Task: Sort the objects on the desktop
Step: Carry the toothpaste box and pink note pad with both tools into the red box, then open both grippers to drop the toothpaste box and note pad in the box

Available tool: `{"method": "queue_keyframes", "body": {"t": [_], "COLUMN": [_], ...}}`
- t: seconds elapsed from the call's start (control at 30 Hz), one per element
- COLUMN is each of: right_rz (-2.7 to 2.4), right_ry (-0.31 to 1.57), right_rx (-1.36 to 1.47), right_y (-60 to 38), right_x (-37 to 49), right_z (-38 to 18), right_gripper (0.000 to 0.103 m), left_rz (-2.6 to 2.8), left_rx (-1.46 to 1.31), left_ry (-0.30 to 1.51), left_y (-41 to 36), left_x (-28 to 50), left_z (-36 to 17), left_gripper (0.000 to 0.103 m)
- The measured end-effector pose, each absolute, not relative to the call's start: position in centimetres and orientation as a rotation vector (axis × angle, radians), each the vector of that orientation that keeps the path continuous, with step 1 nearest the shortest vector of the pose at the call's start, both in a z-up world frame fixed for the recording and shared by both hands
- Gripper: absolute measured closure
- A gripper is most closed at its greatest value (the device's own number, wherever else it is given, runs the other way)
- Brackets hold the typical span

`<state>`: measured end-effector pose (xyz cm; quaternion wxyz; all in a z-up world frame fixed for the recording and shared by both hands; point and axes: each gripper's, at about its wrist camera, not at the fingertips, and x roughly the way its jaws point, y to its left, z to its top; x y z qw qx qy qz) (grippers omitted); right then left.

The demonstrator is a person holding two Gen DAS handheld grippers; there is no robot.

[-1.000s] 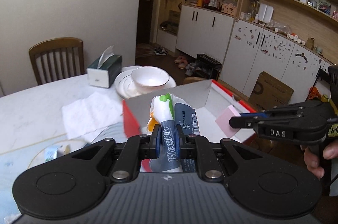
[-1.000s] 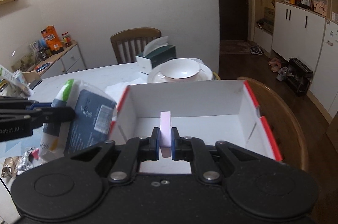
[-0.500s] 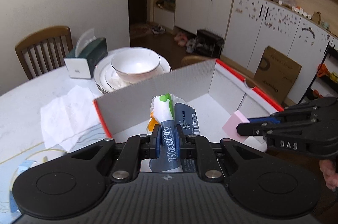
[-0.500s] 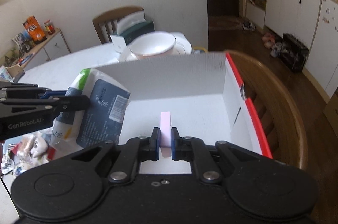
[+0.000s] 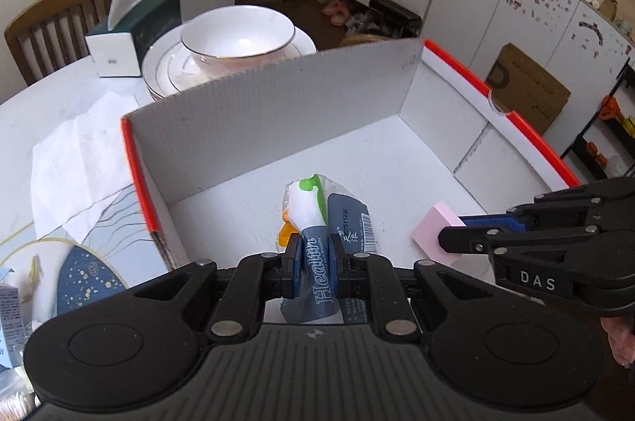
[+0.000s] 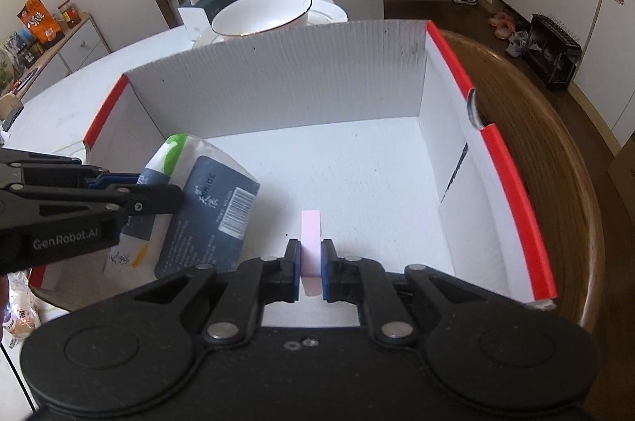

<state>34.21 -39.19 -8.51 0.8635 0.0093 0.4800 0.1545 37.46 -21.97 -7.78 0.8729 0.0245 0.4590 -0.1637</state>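
A white cardboard box (image 5: pixel 278 111) with red rims sits on the table; it also shows in the right wrist view (image 6: pixel 278 79). My left gripper (image 5: pixel 315 264) is shut on a blue-and-white tissue pack (image 5: pixel 317 206) and holds it inside the box, low over the floor. In the right wrist view the left gripper (image 6: pixel 174 197) and the pack (image 6: pixel 214 198) are at the box's left side. My right gripper (image 6: pixel 310 268) is shut on a pink sticky-note pad (image 6: pixel 310 234), also inside the box; it shows at the right of the left wrist view (image 5: pixel 444 240) with the pad (image 5: pixel 430 228).
A white bowl (image 5: pixel 238 36) on stacked plates and a green tissue box (image 5: pixel 135 28) stand behind the box. A white paper sheet (image 5: pixel 75 159) and a patterned mat (image 5: pixel 85 274) lie to its left. Wooden chairs stand at the back (image 5: pixel 51 20) and the right (image 6: pixel 555 163).
Both grippers have moved forward and down over the box's near wall. The tissue pack and the pink pad are now inside the box, close to its floor.
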Motion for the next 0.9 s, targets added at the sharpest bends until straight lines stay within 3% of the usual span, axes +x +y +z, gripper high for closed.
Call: {"method": "queue_keyframes", "body": {"t": [0.37, 0.73, 0.9], "right_rz": [0.310, 0.319, 0.344], "right_ry": [1.041, 1.036, 1.012], "right_rx": [-0.012, 0.001, 0.023], "right_y": [-38.9, -39.5, -40.2], "right_x": [35.4, 35.3, 34.8], "right_z": [-9.5, -9.2, -8.3], "right_gripper": [0.094, 0.081, 0.067], "left_rz": [-0.353, -0.366, -0.368], "left_rx": [0.096, 0.092, 0.076], "left_ry": [1.019, 1.018, 0.990], "left_y": [-23.1, -22.9, -22.6], "left_x": [38.0, 37.7, 37.2], "left_z": [-8.8, -8.4, -7.5], "left_gripper": [0.091, 0.088, 0.080]}}
